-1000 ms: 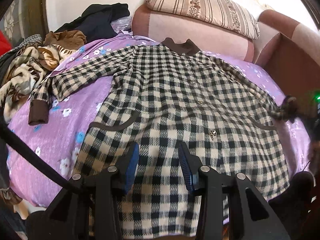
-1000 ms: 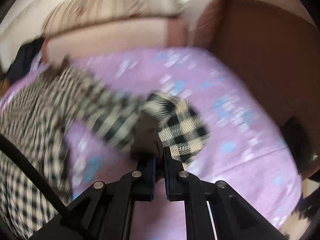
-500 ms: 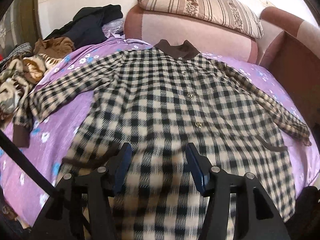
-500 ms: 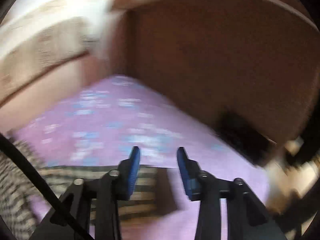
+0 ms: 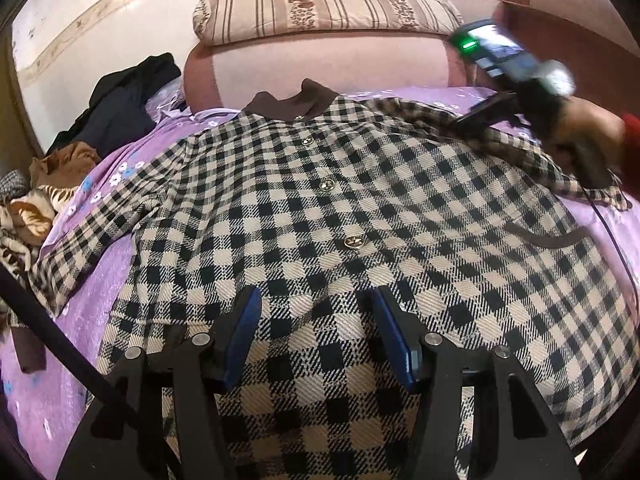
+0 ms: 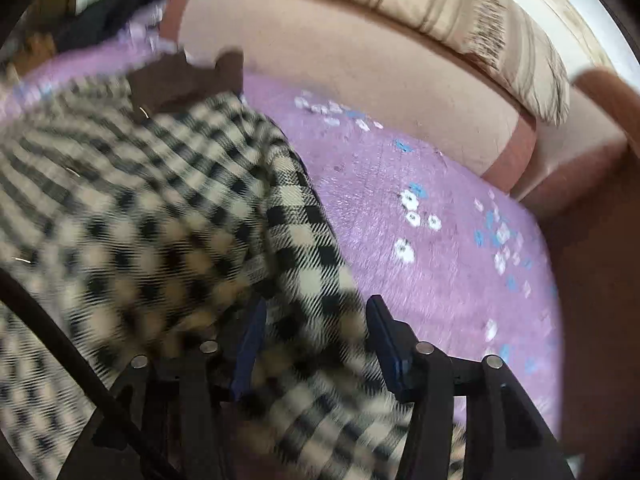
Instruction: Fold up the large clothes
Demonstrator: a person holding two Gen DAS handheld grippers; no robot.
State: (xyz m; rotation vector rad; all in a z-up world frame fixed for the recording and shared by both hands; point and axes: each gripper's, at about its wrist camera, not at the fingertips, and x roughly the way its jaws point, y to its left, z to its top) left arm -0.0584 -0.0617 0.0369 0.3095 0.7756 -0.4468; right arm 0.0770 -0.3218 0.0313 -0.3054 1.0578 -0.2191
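We keep the coat (image 5: pixel 360 208) buttons-up for folding. Left gripper (image 5: pixel 316 332) hovers, fingers apart; right gripper (image 6: pixel 316 340), closing, straddles the three-o'clock sleeve (image 6: pixel 304 264), unclamped.

My left wrist camera looks down over the checked coat (image 5: pixel 360 208) from its hem end, close above the cloth, facing the striped pillow (image 5: pixel 324 4) and the sofa back. My right wrist camera sits nearer, at the coat's (image 6: pixel 160 208) right shoulder, facing the same sofa back across the purple cover (image 6: pixel 420 200). Both share coat, collar, cover and pillow.
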